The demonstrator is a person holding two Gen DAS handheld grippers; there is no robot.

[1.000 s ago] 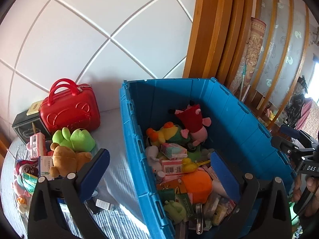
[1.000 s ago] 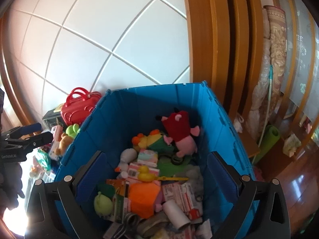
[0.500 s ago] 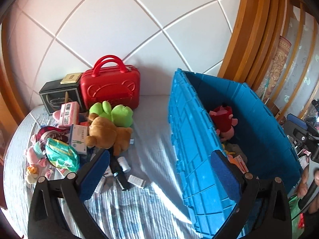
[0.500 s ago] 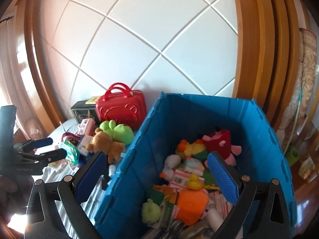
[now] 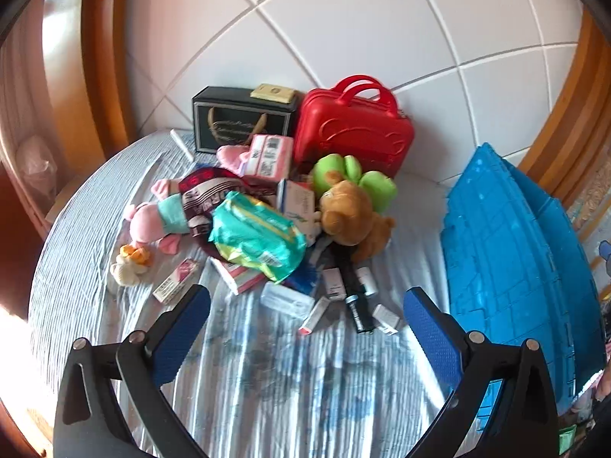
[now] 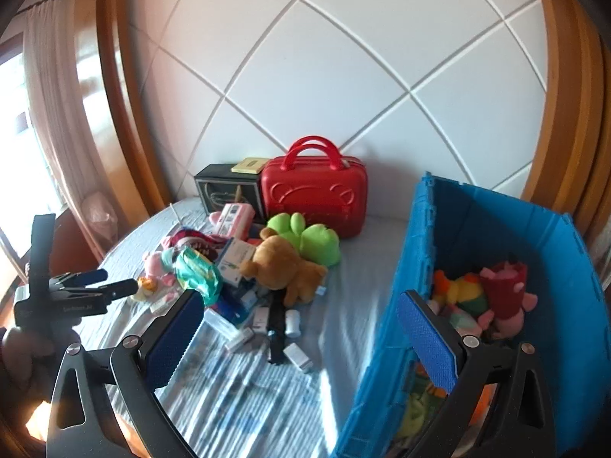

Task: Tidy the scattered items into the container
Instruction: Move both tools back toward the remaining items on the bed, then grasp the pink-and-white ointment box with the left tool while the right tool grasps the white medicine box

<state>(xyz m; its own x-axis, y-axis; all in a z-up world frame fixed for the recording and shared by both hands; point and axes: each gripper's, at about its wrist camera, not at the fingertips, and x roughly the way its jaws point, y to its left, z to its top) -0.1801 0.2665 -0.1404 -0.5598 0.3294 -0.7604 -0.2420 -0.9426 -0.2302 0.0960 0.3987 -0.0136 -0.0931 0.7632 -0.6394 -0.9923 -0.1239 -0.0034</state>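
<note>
From the left wrist camera, the left gripper point(image 5: 305, 320) hung with its blue-padded jaws spread wide and nothing between them, above a blue-striped bedcover point(image 5: 267, 381). A heap of scattered items lay just beyond the fingertips: a teal packet point(image 5: 256, 240) in the middle, a brown teddy bear point(image 5: 351, 217) to the right of the packet, a green plush point(image 5: 355, 175) behind the bear, and a pink plush pig point(image 5: 152, 221) to the packet's left. Small boxes and a dark tube point(image 5: 357, 309) lay on the near side of the packet, closest to the gripper. A red case point(image 5: 355, 137) and a black box point(image 5: 244, 122) stood behind the heap against the wall. The blue container point(image 5: 515, 267) stood to the right of the heap, its outer wall facing the camera.

From the right wrist camera, the right gripper point(image 6: 298, 320) was likewise wide and empty. The blue container point(image 6: 420, 248) sat partly behind its right finger, holding plush toys, one possibly a red-dressed pig point(image 6: 504, 297). The heap, with the teddy bear point(image 6: 282, 267), lay left of the container, beyond the left finger. The left gripper point(image 6: 110, 286) showed at the far left edge.
</note>
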